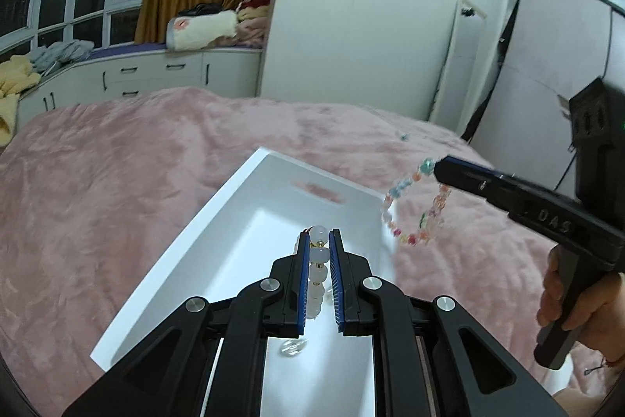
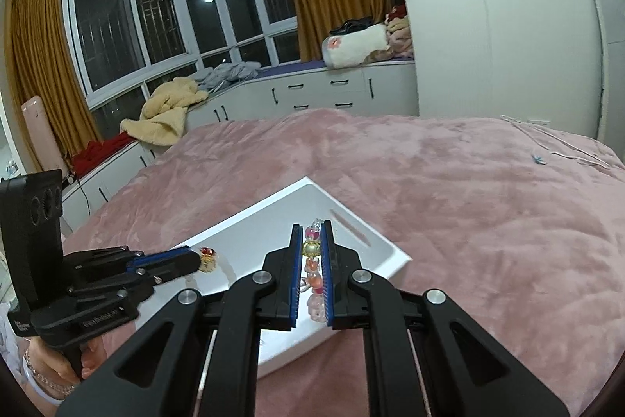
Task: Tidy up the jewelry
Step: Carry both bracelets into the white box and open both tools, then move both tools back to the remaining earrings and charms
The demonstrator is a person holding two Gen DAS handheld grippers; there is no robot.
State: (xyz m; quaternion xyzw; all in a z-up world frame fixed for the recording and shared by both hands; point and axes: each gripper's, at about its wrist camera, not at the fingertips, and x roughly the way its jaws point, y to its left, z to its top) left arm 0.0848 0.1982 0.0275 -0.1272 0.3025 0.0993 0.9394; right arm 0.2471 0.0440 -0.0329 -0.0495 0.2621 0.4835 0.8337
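Observation:
A white tray (image 1: pixel 218 206) lies on the pink bed cover, also seen in the right wrist view as the tray (image 2: pixel 269 206). My left gripper (image 1: pixel 321 234) is shut on a white bead bracelet (image 1: pixel 317 276) and hovers over the tray; from the right wrist view the left gripper (image 2: pixel 197 262) shows a red and gold bead at its tip. My right gripper (image 2: pixel 312 226) is shut on a colourful bead bracelet (image 2: pixel 312 272). In the left wrist view the right gripper (image 1: pixel 437 170) dangles that colourful bracelet (image 1: pixel 414 210) as a loop beside the tray's right corner.
A clear bead (image 1: pixel 293 346) lies inside the tray. A thin chain with a small blue charm (image 2: pixel 541 159) rests far right on the pink bed cover (image 2: pixel 468 202). White cabinets (image 2: pixel 312 92) with piled clothes run under the window. A person's hand (image 1: pixel 566 299) grips the right tool's handle.

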